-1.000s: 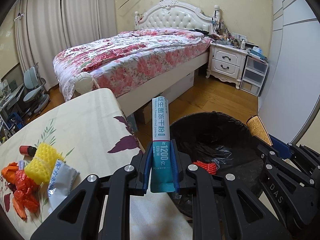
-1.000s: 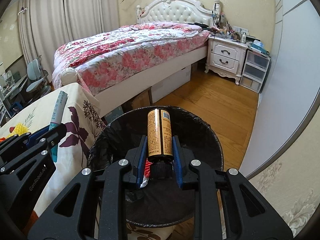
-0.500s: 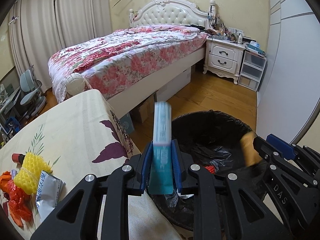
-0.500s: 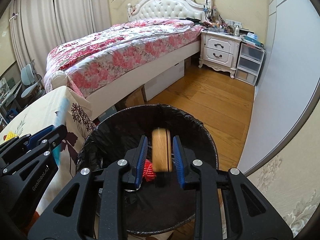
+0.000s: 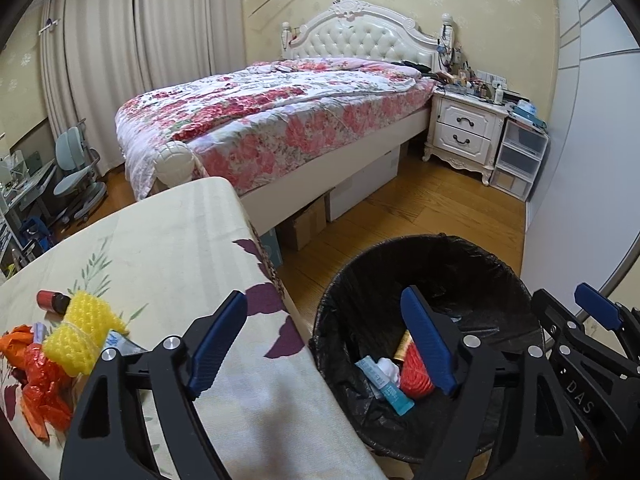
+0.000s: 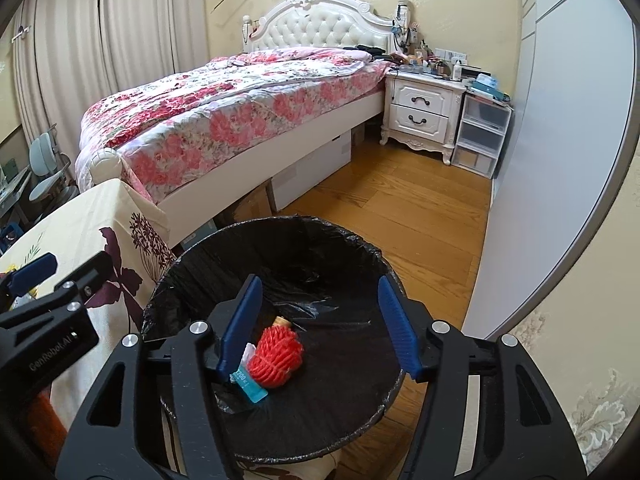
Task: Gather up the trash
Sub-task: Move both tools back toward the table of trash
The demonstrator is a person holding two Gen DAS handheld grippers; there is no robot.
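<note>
My left gripper (image 5: pixel 322 304) hangs over the table's corner and the rim of the black-lined trash bin (image 5: pixel 440 240); its jaws are opening with nothing between them. My right gripper (image 6: pixel 319 286) is above the same bin (image 6: pixel 280 222), its jaws also opening and empty. In the bin lie a teal sachet (image 5: pixel 386 388), a red foam net (image 6: pixel 276 356) and a brown bottle (image 5: pixel 402 350), partly hidden. On the tablecloth at the left lie a yellow foam net (image 5: pixel 80 332), orange wrappers (image 5: pixel 36 384), a small red-capped bottle (image 5: pixel 50 300) and a white packet (image 5: pixel 124 344).
A floral bed (image 5: pixel 280 120) stands behind the table (image 5: pixel 160 248), with cardboard boxes (image 5: pixel 304 224) under it. A white nightstand (image 6: pixel 420 112) and plastic drawers (image 6: pixel 480 136) stand at the back right. A grey wall panel (image 6: pixel 540 160) runs close along the bin's right.
Both grippers went from shut to open. The teal sachet left the left jaws and the brown bottle left the right jaws; both now lie in the bin.
</note>
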